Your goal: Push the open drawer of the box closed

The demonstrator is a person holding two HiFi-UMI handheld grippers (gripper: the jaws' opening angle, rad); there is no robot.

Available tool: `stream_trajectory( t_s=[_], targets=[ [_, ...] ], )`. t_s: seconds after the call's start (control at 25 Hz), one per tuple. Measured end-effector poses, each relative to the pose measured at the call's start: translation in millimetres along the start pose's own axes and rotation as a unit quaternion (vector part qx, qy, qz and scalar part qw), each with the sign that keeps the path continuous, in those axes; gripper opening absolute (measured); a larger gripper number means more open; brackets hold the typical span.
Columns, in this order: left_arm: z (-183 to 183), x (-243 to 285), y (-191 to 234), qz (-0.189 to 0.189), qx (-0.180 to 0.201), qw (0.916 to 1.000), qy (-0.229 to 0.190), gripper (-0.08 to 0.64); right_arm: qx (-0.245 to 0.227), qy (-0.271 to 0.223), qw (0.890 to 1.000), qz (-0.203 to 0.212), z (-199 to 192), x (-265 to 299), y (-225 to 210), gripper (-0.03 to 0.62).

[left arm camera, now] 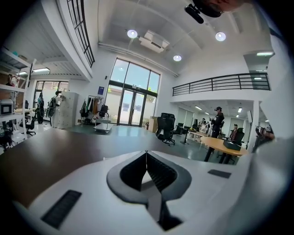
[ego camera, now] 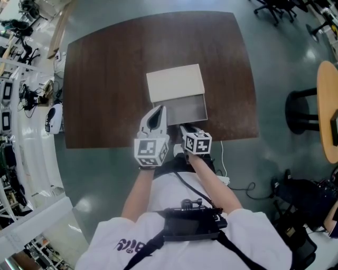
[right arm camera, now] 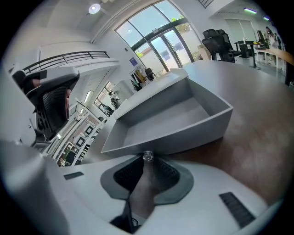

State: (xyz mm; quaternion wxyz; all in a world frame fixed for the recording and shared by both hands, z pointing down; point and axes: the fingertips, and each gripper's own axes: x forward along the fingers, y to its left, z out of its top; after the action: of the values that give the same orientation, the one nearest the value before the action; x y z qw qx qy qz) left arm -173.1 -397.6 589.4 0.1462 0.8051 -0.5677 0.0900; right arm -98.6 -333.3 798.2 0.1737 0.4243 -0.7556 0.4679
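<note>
A pale box (ego camera: 174, 82) lies mid-table on the dark wooden table (ego camera: 105, 79), its grey drawer (ego camera: 186, 108) pulled out toward me and holding nothing. In the right gripper view the drawer (right arm camera: 174, 119) fills the middle, with a small metal knob (right arm camera: 148, 156) on its front. My right gripper (right arm camera: 147, 161) has its tips closed around that knob; in the head view the right gripper (ego camera: 185, 128) sits at the drawer's near edge. My left gripper (ego camera: 156, 118) hovers just left of the drawer, shut and holding nothing, and the left gripper (left arm camera: 146, 153) faces out across the room.
A round wooden table (ego camera: 327, 105) and a black stool (ego camera: 301, 111) stand to the right. Cables (ego camera: 237, 184) lie on the floor by the table's near edge. Shelving and equipment (ego camera: 16, 95) line the left side. Office chairs (ego camera: 274, 8) stand at the far right.
</note>
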Motion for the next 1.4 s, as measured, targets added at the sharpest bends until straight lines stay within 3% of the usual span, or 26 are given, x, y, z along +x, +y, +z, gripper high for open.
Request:
stream_trajectory(
  t_s=[0.24,1.0,1.4],
  targets=[
    [-3,6,3,0.006,-0.007,0.9999,0.007,0.011,-0.001,0.001,1.000,0.005,8,1,1,0.077],
    [-16,14,31,0.041,-0.024,0.9986,0.023,0.011,-0.034,-0.032,0.999,0.006,102,58,-3,0.077],
    [-12,2,38,0.028,-0.014,0.9994,0.014,0.011,-0.062,-0.046,0.997,-0.007,92,55,8,0.077]
  ],
)
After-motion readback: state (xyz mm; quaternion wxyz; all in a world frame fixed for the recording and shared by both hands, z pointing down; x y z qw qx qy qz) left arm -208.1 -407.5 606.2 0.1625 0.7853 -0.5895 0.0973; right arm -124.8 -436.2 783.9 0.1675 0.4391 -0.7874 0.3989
